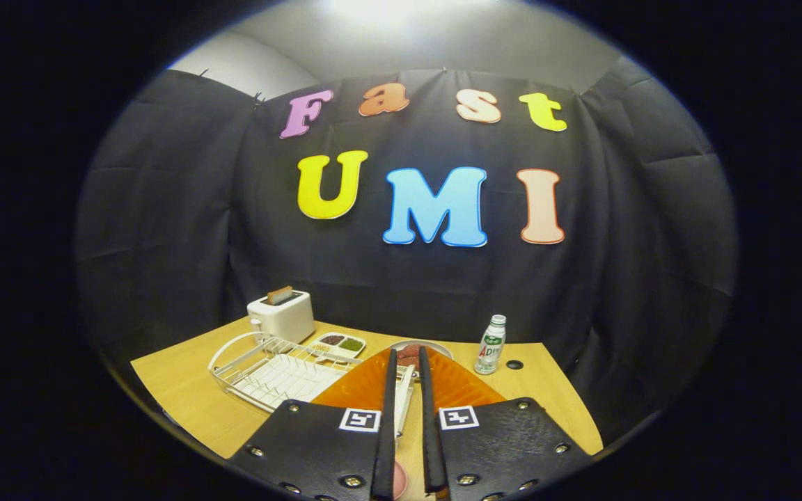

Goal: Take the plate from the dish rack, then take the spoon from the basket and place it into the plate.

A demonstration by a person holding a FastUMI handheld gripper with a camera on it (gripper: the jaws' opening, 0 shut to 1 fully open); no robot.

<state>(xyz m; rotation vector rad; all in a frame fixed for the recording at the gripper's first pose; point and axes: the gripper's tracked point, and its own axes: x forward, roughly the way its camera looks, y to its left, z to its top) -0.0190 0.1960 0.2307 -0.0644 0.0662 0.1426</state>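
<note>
1. Nearest the camera, the tongs (406, 362) reached forward with their two fingers (388, 417) nearly parallel, only a narrow gap left between them and nothing pinched in it.
2. Each finger carried a square black-and-white marker (360, 419) near its base.
3. Low in the gap, close to the camera, a small pink rounded piece (399, 481) peeked out; what it belonged to could not be told.
4. Beneath the tongs lay a wooden tabletop (178, 390).
5. Left of the fingers and just ahead of them sat a white wire dish rack (269, 365), its right end hidden behind the left finger. Whether a plate stood in it could not be told.
6. Beyond the rack, a small white divided tray (337, 344) held dark and green contents in separate compartments.
7. Behind that tray, near the black cloth wall (164, 229), stood a white toaster (281, 315) with a slice of toast (279, 295) poking up from its slot.
8. Just beyond the fingertips, a round dish (436, 346) with something reddish in it showed partly between and above the fingers.
9. Right of that dish stood an upright clear bottle (491, 345) with a white cap and green label.
10. Just right of the bottle, a small dark round object (514, 364) lay on the tabletop.
</note>
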